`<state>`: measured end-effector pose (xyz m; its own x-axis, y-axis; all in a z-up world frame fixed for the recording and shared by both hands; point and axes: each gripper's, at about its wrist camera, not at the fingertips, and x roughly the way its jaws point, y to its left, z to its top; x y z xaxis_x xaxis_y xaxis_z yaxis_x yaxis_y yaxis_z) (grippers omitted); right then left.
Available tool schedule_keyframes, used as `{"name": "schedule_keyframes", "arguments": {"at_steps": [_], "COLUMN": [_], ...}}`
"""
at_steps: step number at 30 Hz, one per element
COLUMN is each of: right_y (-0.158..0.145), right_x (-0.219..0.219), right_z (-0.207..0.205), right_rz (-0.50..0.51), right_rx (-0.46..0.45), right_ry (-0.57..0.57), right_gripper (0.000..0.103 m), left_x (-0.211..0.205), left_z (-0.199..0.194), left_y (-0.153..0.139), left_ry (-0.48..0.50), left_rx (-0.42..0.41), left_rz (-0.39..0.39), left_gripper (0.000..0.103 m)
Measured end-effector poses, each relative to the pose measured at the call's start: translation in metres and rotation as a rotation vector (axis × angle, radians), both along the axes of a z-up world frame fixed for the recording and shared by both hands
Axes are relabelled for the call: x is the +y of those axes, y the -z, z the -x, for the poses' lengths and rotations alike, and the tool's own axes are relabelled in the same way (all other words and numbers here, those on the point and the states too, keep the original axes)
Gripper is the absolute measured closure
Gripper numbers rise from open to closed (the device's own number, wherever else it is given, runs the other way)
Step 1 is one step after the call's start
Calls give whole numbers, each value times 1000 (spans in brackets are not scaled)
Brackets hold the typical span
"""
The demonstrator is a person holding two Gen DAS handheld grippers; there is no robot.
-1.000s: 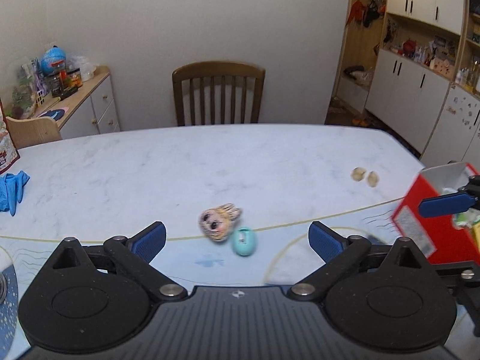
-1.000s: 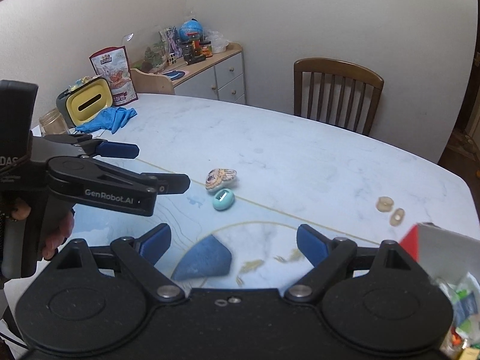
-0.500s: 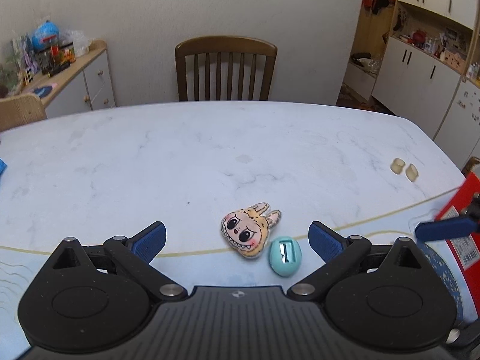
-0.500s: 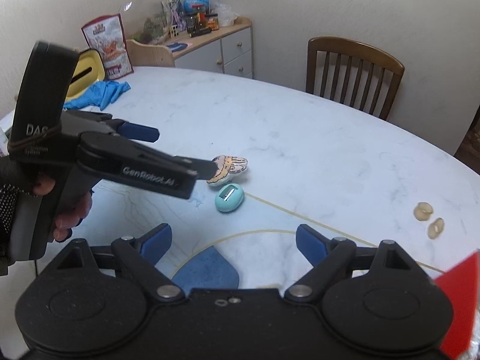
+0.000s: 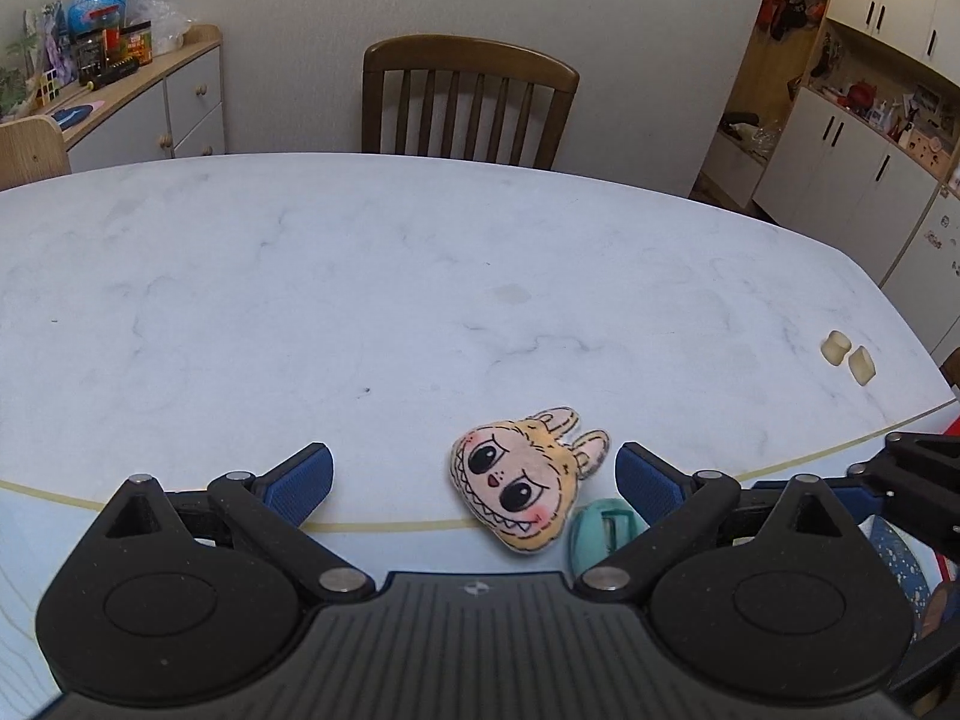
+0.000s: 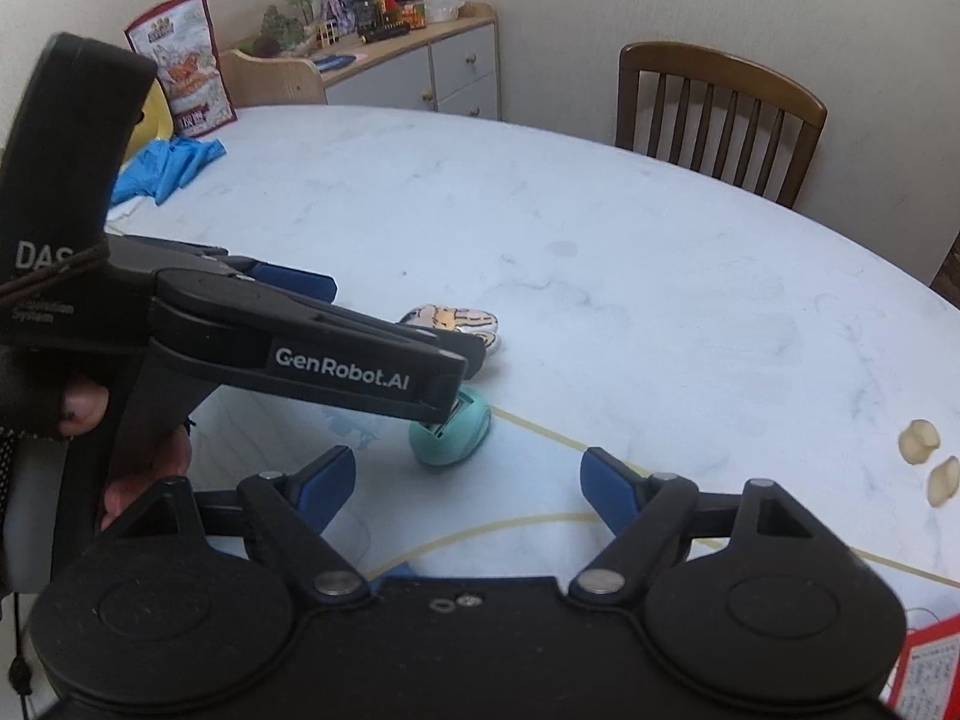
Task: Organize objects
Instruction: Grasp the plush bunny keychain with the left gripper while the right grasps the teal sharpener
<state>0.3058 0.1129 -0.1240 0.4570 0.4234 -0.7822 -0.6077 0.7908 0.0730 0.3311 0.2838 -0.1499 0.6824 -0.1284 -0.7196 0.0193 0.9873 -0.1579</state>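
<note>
Left gripper (image 5: pixel 474 480), fingers spread wide and holding nothing, poised low over the near part of the marble table (image 5: pixel 360 276). Between its blue pads (image 5: pixel 300 480) lies the plush face (image 5: pixel 522 495), a flat bunny-eared toy with big dark eyes and a zigzag mouth, resting face-up on the table and nearer the right pad. Just beside the plush, on its near right, sits the teal egg (image 5: pixel 600 537), a small rounded item with a slot on top; plush and egg appear to touch or nearly so.

Right gripper (image 6: pixel 468 480), fingers likewise spread wide and empty, held a little behind and to the right of the left one. From its camera the left gripper crosses the foreground, gripped by a gloved hand (image 6: pixel 78 420), its finger tips over the egg (image 6: pixel 450 432) and partly hiding the plush (image 6: pixel 456 321).

Well apart, near the table's right edge: two pale lumps (image 5: pixel 846 357) side by side. At the far side, a wooden chair (image 5: pixel 468 102); at the far left, blue gloves (image 6: pixel 168 165) on the table.
</note>
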Motion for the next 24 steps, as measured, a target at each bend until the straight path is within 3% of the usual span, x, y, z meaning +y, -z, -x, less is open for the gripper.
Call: {"name": "schedule_keyframes", "arguments": {"at_steps": [4, 7, 9, 15, 24], "right_y": [7, 10, 12, 17, 20], "right_x": [8, 15, 18, 25, 30], "right_z": [-7, -10, -12, -13, -14], "right_rz": [9, 14, 10, 18, 15], "right_rx": [5, -4, -5, -12, -16], "right_ry": [-2, -10, -17, -34, -38], "right_gripper": [28, 32, 34, 45, 63], "left_x": [4, 5, 6, 7, 9], "left_z": [-2, -3, -3, -4, -2], "left_y": [1, 2, 3, 4, 6], "left_ry": [1, 10, 17, 30, 38], "left_rx": [-14, -18, -18, -35, -53], "left_rz": [25, 38, 47, 41, 43], "left_gripper": [8, 19, 31, 49, 52]}}
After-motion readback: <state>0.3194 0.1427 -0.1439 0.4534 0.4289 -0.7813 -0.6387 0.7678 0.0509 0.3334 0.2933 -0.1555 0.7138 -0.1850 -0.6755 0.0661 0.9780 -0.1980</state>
